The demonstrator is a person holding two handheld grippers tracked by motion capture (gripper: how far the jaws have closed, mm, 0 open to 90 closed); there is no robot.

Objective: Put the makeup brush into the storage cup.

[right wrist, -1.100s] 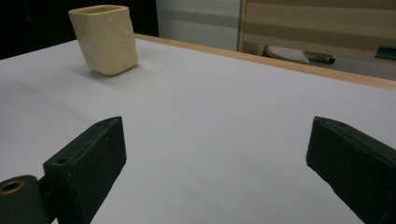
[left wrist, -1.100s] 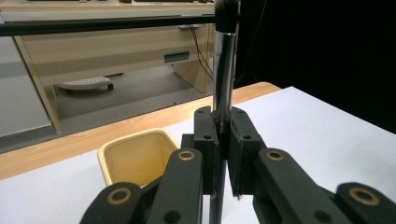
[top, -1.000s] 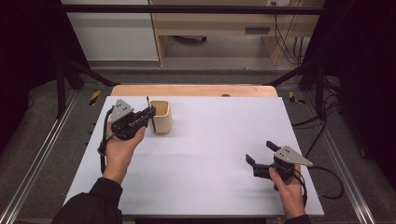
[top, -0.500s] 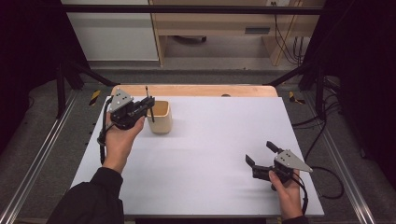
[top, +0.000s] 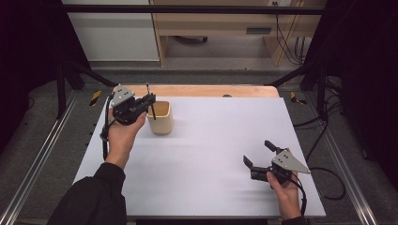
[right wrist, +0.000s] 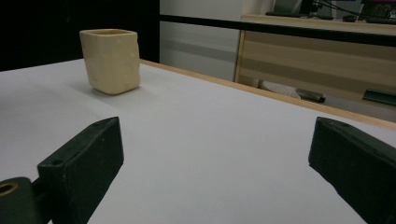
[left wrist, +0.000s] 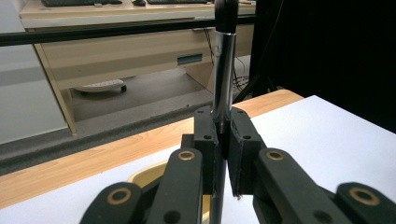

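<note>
A slim brush (left wrist: 223,70) is clamped upright in the left gripper (top: 149,100) at 10 o'clock, poised over the cream cup (top: 160,118), the drop-in judged undone, while the right gripper (top: 257,153) is rested wide and empty at 4 o'clock.

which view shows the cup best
The right gripper view: the beige cup stands whole and unblocked on the white table, its walls and rim plain. In the high view the cup is small, with the brush in the left tongs crossing its edge. The left gripper view catches just a strip of its rim.
</note>
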